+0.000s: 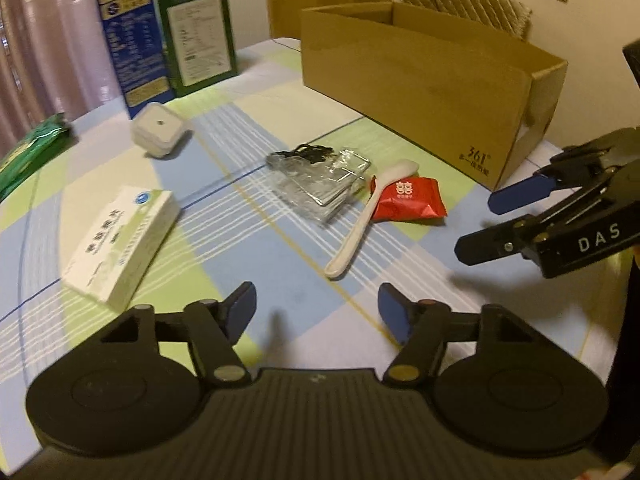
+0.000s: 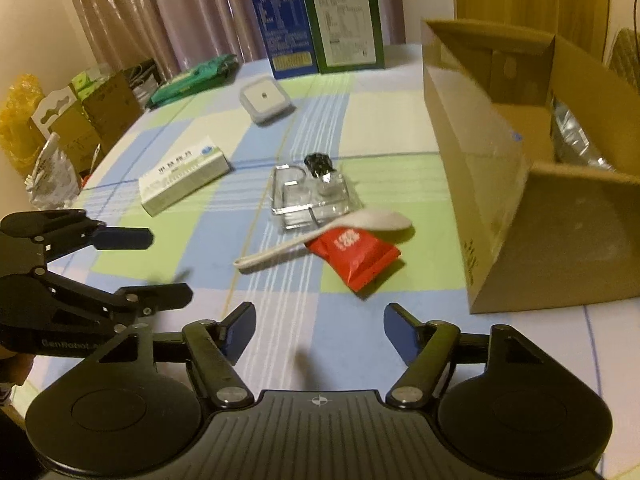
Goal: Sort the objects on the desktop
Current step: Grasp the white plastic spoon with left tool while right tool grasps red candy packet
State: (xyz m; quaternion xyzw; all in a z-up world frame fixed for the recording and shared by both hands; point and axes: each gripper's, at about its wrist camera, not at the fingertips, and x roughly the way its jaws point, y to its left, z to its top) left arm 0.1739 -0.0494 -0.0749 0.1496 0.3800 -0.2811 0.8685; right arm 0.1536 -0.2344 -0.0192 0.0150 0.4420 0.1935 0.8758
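On the checked tablecloth lie a white spoon, a red packet under the spoon's bowl, and a clear plastic case with a black cord. To the left are a white-and-green medicine box and a small white square box. My left gripper hovers open just short of the spoon's handle. My right gripper is open near the red packet. Both hold nothing.
An open cardboard box stands on the right with something shiny inside. A blue carton and a green carton stand at the back. A green packet lies far left. Bags sit beyond the table's left edge.
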